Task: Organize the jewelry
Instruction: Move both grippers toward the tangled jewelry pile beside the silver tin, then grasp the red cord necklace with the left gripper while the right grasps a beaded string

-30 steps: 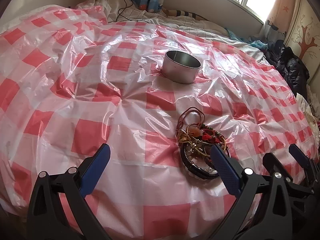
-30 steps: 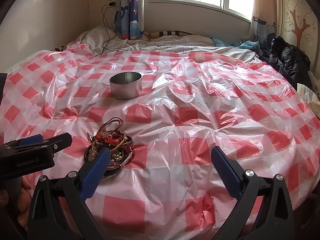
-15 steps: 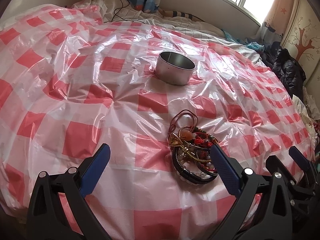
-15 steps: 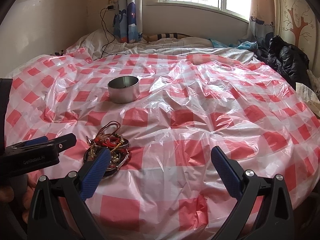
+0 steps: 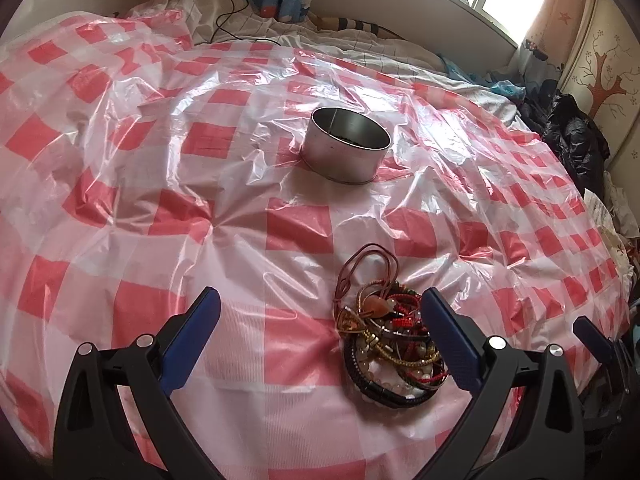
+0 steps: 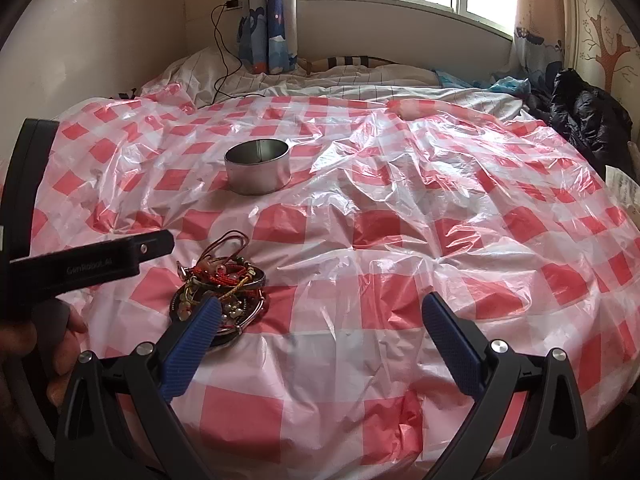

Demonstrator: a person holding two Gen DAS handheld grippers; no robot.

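Metal tin [image 5: 345,147] upright on checked plastic sheet [image 5: 160,240], jewelry pile [image 5: 390,336] nearer (tangled), both grippers' fingers [image 5: 192,332] spread wide, empty

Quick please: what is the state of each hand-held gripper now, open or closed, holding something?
Left hand-held gripper: open, holding nothing.
Right hand-held gripper: open, holding nothing.

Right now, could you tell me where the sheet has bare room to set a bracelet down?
Bare checked sheet lies right of the tin and jewelry pile, and left of both in the left wrist view. It is crowded only at the pile, near both open grippers.
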